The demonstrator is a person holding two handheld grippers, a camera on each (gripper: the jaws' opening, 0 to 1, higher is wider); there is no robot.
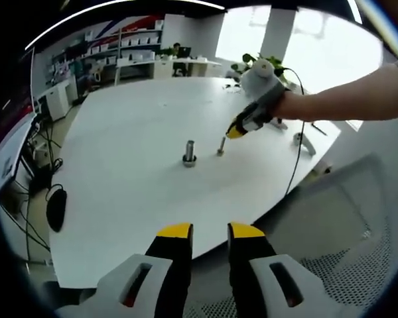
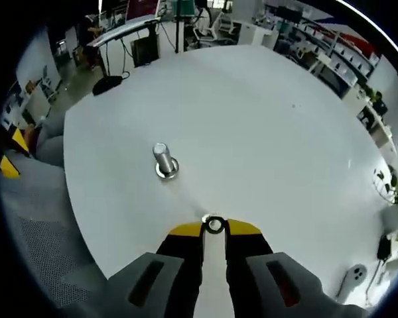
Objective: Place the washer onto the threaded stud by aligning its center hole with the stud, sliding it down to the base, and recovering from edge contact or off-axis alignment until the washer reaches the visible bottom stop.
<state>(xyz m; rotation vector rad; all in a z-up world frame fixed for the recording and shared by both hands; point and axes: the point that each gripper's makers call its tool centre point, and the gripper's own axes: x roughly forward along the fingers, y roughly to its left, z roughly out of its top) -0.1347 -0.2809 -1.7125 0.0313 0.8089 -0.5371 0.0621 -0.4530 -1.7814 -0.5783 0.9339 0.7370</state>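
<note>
While I've got the small silver ring-shaped metal washer pinched between the yellow tips of my right gripper, it's nowhere near seated yet; the short silver threaded stud with its flanged base stands upright on the big white table, off to the upper left of the tips and clearly apart from the washer. So as I read it, the pickup is done and pretty much everything else is left: carry it over, line the hole up with the stud, drop it down to the base.

My left gripper is just hanging out at the near table edge; jaws stand apart with nothing between them, so it's released.

What the left gripper view gives me that the other doesn't: the right gripper seen from outside, held by the person's hand, yellow tip angled down near a second, thinner upright bolt just beside the stud. The right gripper view is the one where the washer's hole is actually readable.
</note>
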